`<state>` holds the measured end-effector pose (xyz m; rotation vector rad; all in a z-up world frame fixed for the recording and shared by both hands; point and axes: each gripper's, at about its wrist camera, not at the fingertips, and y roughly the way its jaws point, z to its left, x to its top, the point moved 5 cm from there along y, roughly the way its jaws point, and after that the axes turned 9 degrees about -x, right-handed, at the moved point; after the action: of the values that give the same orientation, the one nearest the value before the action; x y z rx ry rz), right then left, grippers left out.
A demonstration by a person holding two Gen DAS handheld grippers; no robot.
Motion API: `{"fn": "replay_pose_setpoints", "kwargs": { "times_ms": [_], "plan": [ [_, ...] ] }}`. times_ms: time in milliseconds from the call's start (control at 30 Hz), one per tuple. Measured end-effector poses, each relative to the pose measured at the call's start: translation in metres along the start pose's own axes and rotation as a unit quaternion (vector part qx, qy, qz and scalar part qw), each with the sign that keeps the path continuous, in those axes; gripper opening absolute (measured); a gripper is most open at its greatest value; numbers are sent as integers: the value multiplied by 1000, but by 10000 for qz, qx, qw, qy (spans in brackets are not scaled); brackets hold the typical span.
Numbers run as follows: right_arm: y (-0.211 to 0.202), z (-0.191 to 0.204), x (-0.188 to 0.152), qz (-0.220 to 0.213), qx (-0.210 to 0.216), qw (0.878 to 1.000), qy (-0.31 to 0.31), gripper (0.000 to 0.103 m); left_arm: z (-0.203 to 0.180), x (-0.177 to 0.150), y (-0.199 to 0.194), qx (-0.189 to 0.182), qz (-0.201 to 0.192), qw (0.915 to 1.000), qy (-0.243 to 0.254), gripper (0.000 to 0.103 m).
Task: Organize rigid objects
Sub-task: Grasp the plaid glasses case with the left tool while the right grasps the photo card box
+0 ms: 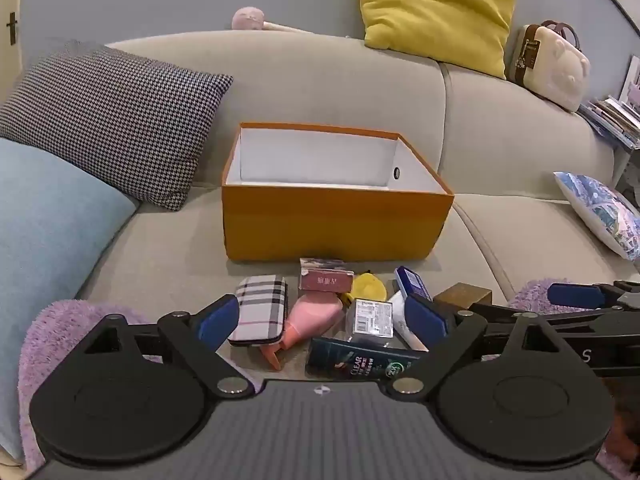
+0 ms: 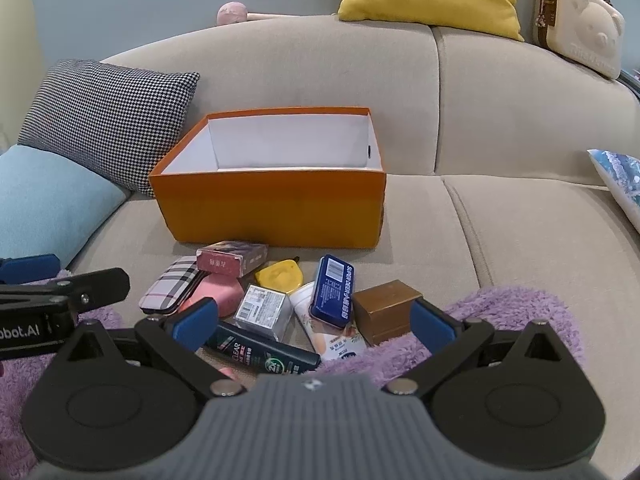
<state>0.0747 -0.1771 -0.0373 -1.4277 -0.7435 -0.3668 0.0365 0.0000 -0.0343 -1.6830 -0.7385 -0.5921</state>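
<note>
Clutter is the main risk: the pile (image 2: pixel 276 308) sits tightly packed on the sofa seat (image 2: pixel 500 232), just in front of the empty orange box (image 2: pixel 272 208). Left gripper (image 1: pixel 322 320) and right gripper (image 2: pixel 316 322) both hover over it, jaws wide, holding nothing. Closing on the dark shampoo bottle (image 2: pixel 264 350) could snag its neighbours (they overlap), and the two grippers sit near enough to collide.

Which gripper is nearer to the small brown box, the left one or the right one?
Right. The right gripper has one finger just beside the brown box, near its right side. The left gripper hangs over the pile, left of the box.
</note>
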Motion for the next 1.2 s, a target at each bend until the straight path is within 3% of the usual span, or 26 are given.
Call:
{"fn": "replay_pose_setpoints", "kwargs": {
  "times_ms": [67, 200, 367, 500, 667, 833, 967, 1100, 1200],
  "plan": [
    [3, 0, -1, 62, 54, 10000, 22, 101, 2, -2, 4, -39, 94, 9999, -66, 99],
    [14, 1, -4, 290, 185, 9994, 50, 99, 1, -6, 16, -61, 296, 9994, -145, 81],
    [30, 7, -6, 606, 423, 9973, 12, 81, 11, -8, 33, -326, 587, 9971, -368, 67],
    [49, 12, -8, 933, 683, 9933, 22, 63, 18, -9, 49, -613, 857, 9927, -588, 65],
    [74, 19, -3, 1232, 963, 9877, 78, 45, 38, -2, 68, -498, 1050, 9893, -877, 65],
    [103, 25, 19, 1327, 1090, 9844, 374, 46, 77, 14, 91, -27, 1130, 9886, -992, 65],
    [131, 35, 41, 1381, 1157, 9817, 616, 50, 109, 21, 112, 224, 1278, 9822, -1358, 65],
    [160, 47, 52, 1626, 1321, 9739, 872, 56, 134, 15, 134, 159, 1653, 9686, -1848, 65],
    [182, 56, 53, 1892, 1388, 9671, 980, 56, 146, 5, 146, 118, 2105, 9531, -2172, 66]
  ]
}}
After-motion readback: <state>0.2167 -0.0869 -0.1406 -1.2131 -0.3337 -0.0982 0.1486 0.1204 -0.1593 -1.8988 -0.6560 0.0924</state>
